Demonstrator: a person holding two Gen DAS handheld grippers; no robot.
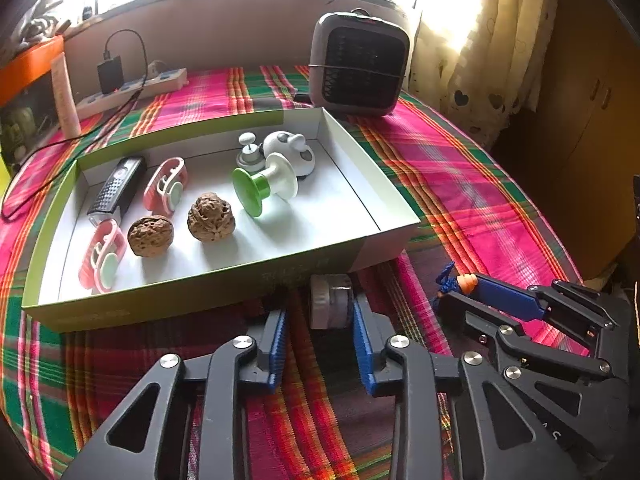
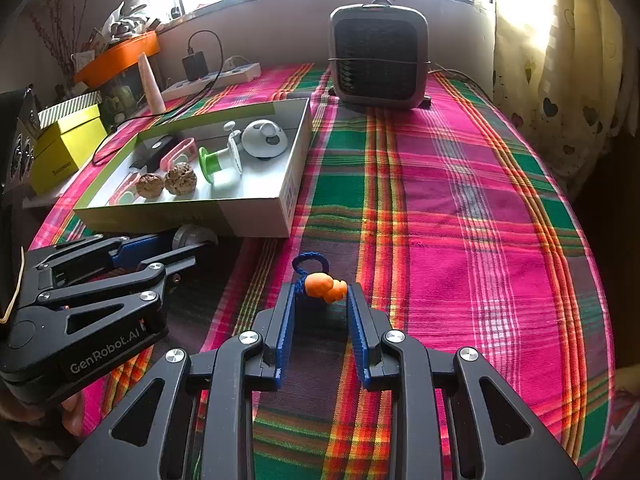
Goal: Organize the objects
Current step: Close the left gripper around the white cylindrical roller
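Note:
A small grey-white round piece (image 1: 331, 304) lies on the plaid cloth just before the green-and-white box (image 1: 200, 296). My left gripper (image 1: 320, 314) straddles it: the right pad touches it, while a strip of cloth shows beside the left pad. My right gripper (image 2: 321, 292) is shut on an orange charm (image 2: 325, 286) with a blue cord loop (image 2: 310, 262), resting on the cloth. The box holds two walnuts (image 1: 182, 226), a green-and-white spool (image 1: 264, 186), two pink holders (image 1: 166, 186), a black device (image 1: 118, 188) and a white round toy (image 1: 290, 148).
A grey fan heater (image 2: 378, 58) stands at the back. A power strip with a charger (image 1: 128, 88) and a cream tube (image 1: 66, 96) sit back left, and a yellow box (image 2: 66, 148) at the left. A curtain (image 2: 568, 60) hangs on the right.

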